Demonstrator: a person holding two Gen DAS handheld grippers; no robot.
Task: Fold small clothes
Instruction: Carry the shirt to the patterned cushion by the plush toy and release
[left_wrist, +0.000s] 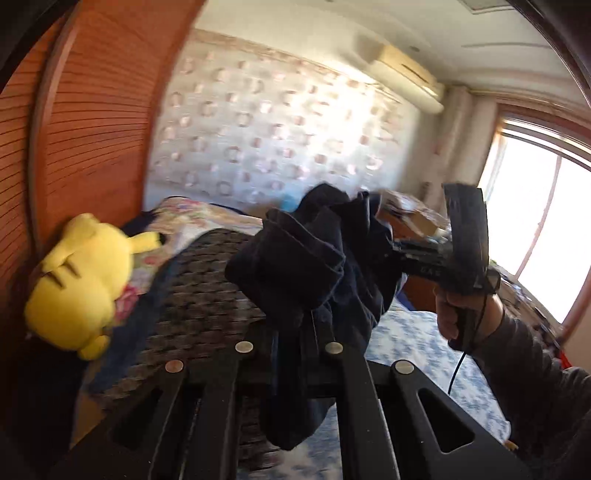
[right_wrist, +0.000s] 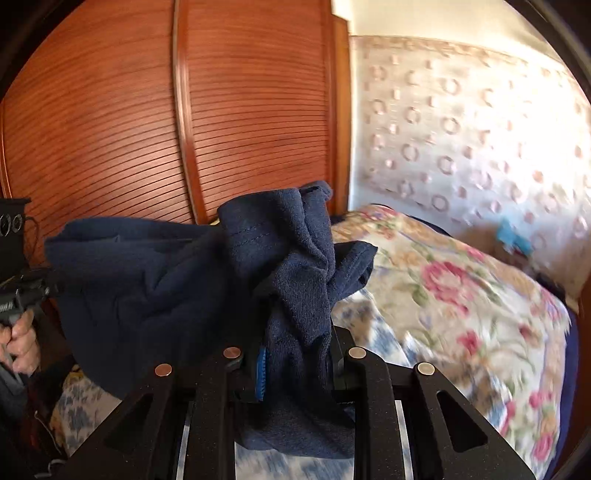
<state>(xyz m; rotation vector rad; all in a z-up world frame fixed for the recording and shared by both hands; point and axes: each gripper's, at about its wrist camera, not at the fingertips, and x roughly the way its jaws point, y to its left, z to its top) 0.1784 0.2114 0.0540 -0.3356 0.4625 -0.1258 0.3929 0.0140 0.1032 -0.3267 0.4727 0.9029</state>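
Observation:
A dark navy garment (left_wrist: 306, 266) hangs bunched in the air above the bed, held from both ends. In the left wrist view my left gripper (left_wrist: 291, 328) is shut on one gathered end of it, and the cloth drapes down between the fingers. My right gripper (left_wrist: 393, 251), gripped by a hand in a grey sleeve, bites into the far side of the same cloth. In the right wrist view the navy garment (right_wrist: 288, 266) is pinched in the right gripper (right_wrist: 291, 350) and stretches left to the left gripper (right_wrist: 44, 286), which a hand holds.
A yellow plush toy (left_wrist: 77, 280) lies at the left on a dark woven blanket (left_wrist: 199, 288). A floral quilt (right_wrist: 461, 295) covers the bed's far part, with a blue-patterned sheet (left_wrist: 417, 343) nearer. Slatted wooden wardrobe doors (right_wrist: 240, 110) stand behind, and a bright window (left_wrist: 535, 221) is at the right.

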